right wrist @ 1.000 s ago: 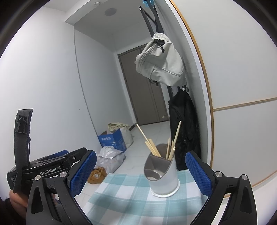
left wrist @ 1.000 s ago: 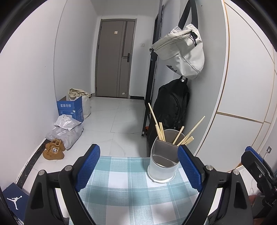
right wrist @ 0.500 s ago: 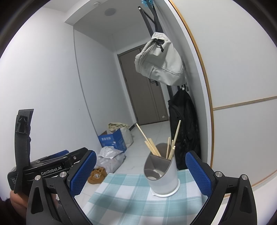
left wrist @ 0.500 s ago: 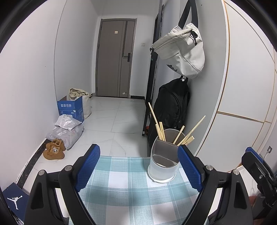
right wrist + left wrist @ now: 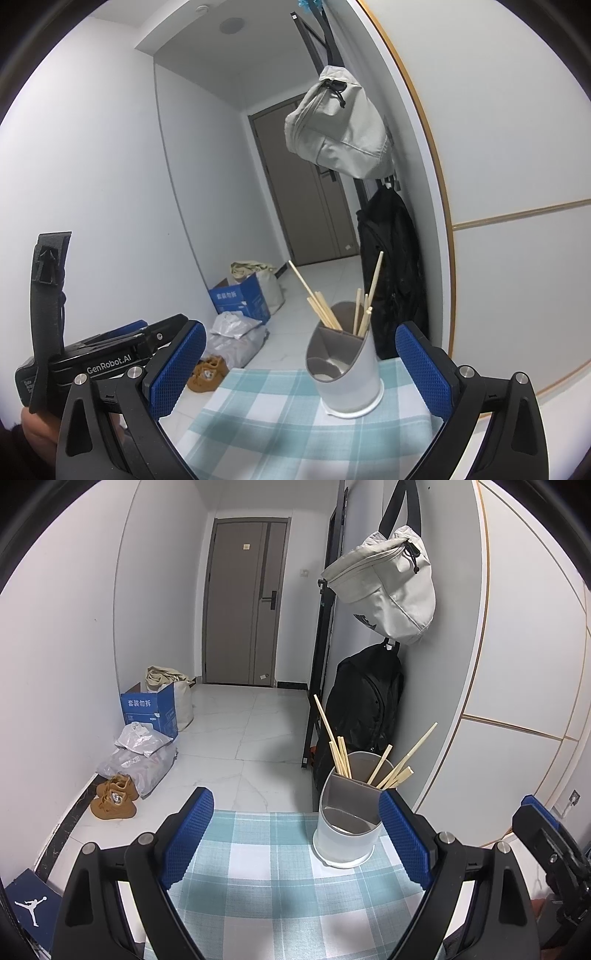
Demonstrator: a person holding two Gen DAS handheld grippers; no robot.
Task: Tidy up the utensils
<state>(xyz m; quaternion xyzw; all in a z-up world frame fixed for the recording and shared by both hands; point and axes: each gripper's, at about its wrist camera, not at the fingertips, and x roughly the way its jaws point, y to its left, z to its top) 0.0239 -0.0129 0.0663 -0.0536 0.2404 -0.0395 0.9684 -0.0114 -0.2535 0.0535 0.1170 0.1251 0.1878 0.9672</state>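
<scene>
While nothing has shifted since a second ago, both my left gripper [image 5: 295, 834] and right gripper [image 5: 301, 365] gape empty; chopsticks [image 5: 341, 751] stand in the holder [image 5: 347, 830] ahead, so sorting looks done.

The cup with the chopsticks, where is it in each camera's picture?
Left wrist view: the utensil holder stands right of centre on the checked cloth, by the right-side finger.
Right wrist view: the utensil holder stands just right of centre.
Shared landmark: the black backpack behind it.

Both grippers [image 5: 295, 834] [image 5: 301, 365]: black frames w/ silver screws, blue textured pads [image 5: 186, 840]; left one marked "GenRobot.AI".
</scene>
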